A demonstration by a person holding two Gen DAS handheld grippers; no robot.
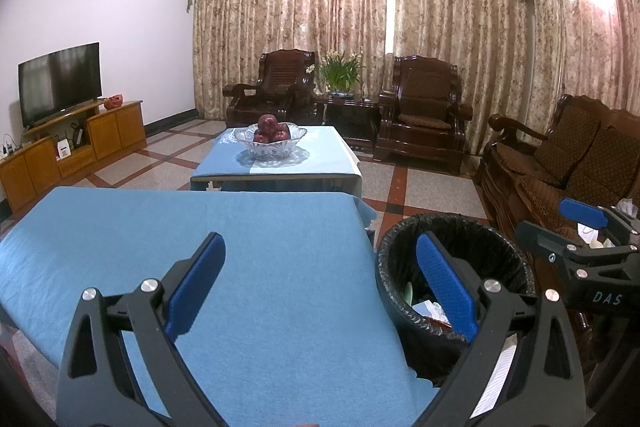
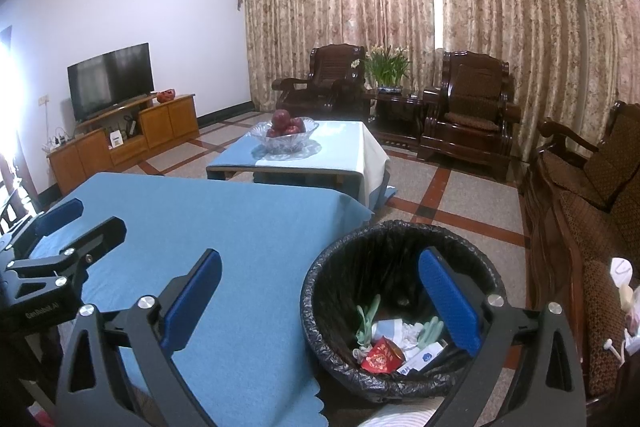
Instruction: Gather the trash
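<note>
Black-lined bin [image 2: 400, 307] upright beside blue bench [image 2: 220, 247] — trash [image 2: 394, 341] inside partly hidden; both hand-held grippers — left [image 1: 320, 287], right [image 2: 320, 303] — spread, empty.

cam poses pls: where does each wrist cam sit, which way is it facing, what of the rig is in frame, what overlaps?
Left wrist: on the left gripper, over the blue table, facing the curtains; own open fingers show, right gripper at the right edge.
Right wrist: on the right gripper, facing the same way, nearer the trash bin; left gripper at the left edge.
Shared: table, bin, fruit bowl, TV, armchairs.
</note>
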